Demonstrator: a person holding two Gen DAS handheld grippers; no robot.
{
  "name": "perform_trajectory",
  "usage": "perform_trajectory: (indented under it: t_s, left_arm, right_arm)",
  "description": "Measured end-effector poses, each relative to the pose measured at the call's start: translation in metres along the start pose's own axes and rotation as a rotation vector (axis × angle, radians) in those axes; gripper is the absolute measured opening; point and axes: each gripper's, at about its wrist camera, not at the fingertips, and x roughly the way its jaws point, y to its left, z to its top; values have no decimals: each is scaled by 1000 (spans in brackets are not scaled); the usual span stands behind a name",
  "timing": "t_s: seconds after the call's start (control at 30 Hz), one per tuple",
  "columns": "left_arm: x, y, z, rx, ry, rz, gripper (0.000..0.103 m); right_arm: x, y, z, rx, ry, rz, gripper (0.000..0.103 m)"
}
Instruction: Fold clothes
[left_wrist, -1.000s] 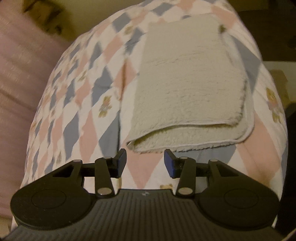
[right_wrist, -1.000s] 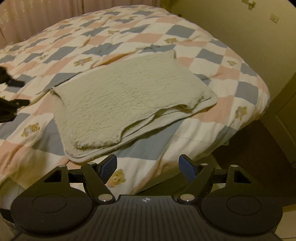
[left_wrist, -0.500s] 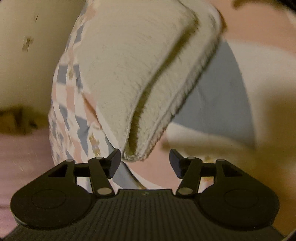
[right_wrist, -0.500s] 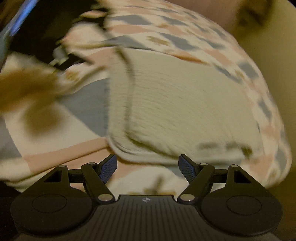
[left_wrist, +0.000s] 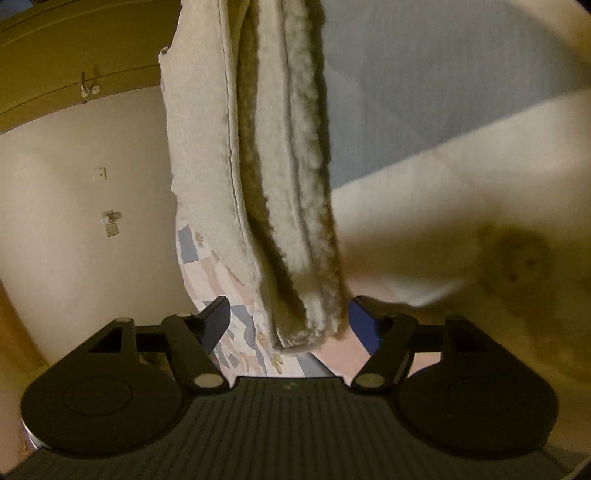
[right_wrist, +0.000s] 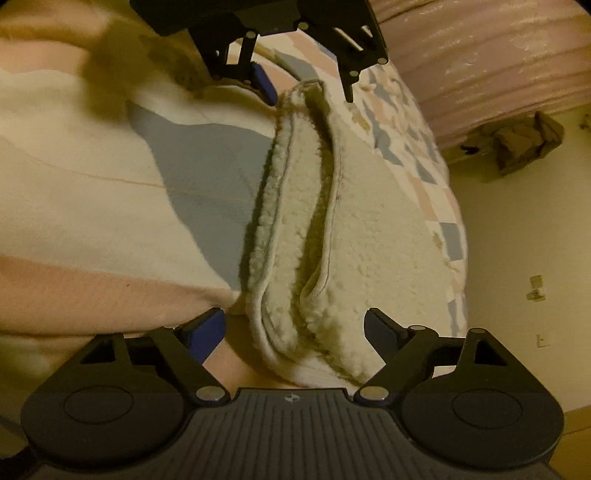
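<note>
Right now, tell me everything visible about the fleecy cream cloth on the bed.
The fleecy cream cloth is thick, sherpa-like pile with a stitched, bound hem. It lies folded on the checked quilt, its stacked layers gaping slightly along one open edge. That edge runs between the two grippers: the left gripper straddles one end, the right gripper the other, jaws open on both. Whether the pads touch it is unclear.

Folded garment (right_wrist: 295, 229) on bed (right_wrist: 110, 206)
</note>
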Motion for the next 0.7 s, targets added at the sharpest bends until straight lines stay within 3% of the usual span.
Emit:
perform_trajectory:
  t_s: [0.07,0.1,0.13,0.17,0.27,0.4,0.53,0.7]
  left_arm:
    - [9,-2,-3,0,-8,3,68]
    - [13,-2,-4,1,-14,-5,63]
    - [17,0,-5,-3,-16,-21,55]
    - [20,4,-6,-11,-13,-44,35]
    - [19,19,-11,-45,-22,-103,23]
    - [14,68,-22,-168,-27,-177,21]
    - [17,134,-41,-302,-25,-215,21]
    - [57,253,-20,-485,-29,-249,21]
  right_arm:
    - [9,1,4,23,18,-31,79]
    - [14,2,7,24,28,-39,73]
    - [19,2,9,19,36,-34,55]
    - [23,1,10,16,44,-19,38]
    - [29,-18,7,65,51,67,26]
    - [19,-84,-3,292,18,263,21]
    - [21,-180,-31,631,-16,514,20]
    - [57,-293,-87,973,-40,717,18]
